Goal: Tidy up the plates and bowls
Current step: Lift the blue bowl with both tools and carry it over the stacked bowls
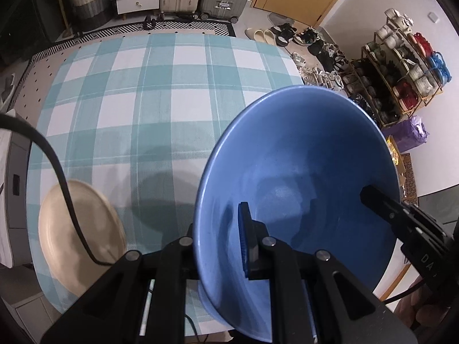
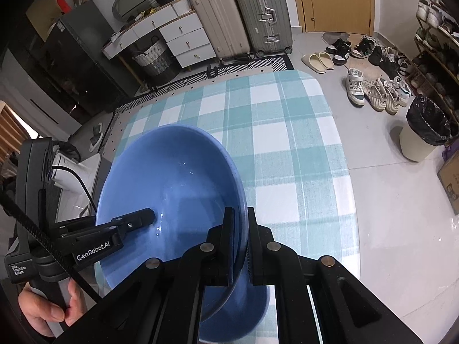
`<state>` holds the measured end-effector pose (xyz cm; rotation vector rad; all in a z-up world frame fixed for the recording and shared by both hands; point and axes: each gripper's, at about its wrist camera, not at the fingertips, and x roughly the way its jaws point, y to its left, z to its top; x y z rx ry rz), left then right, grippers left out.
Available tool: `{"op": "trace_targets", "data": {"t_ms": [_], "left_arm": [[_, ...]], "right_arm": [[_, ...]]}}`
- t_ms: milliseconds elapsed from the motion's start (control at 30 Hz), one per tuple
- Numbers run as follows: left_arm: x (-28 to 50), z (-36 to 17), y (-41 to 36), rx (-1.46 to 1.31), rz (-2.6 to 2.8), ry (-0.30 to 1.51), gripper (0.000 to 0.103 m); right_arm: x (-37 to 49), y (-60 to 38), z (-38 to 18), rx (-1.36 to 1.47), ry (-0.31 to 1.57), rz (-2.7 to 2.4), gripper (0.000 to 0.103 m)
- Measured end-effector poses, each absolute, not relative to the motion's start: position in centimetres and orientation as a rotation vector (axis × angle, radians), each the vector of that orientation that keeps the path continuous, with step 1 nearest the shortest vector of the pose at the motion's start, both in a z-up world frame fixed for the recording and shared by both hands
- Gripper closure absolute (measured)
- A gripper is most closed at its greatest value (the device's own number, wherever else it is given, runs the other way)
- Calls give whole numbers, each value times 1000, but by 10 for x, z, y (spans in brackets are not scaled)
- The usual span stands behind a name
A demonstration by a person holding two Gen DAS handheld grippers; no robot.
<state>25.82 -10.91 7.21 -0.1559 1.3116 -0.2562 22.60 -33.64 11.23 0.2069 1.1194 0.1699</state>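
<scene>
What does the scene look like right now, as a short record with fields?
held item: blue bowl, tilted
left gripper: shut on the bowl's rim
right gripper: shut on the opposite rim
other dish: cream plate, lying on the table to the left
surface: table with teal checked cloth

Bowl above the table, plate to its left.

Blue bowl; cream plate. Teal-and-white check cloth over the bench. Black grippers, left and right. Black-and-white patterned rug, beige suitcase, grey suitcase, yellow-brown door.
</scene>
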Motion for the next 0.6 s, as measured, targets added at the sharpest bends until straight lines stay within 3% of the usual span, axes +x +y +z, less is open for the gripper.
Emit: {"op": "trace_targets", "data": {"t_ms": [600], "left_arm": [[207,40,-109,-148,-262,1344,91]], "right_arm": [[177,-331,78,228,1165,170,97]]}}
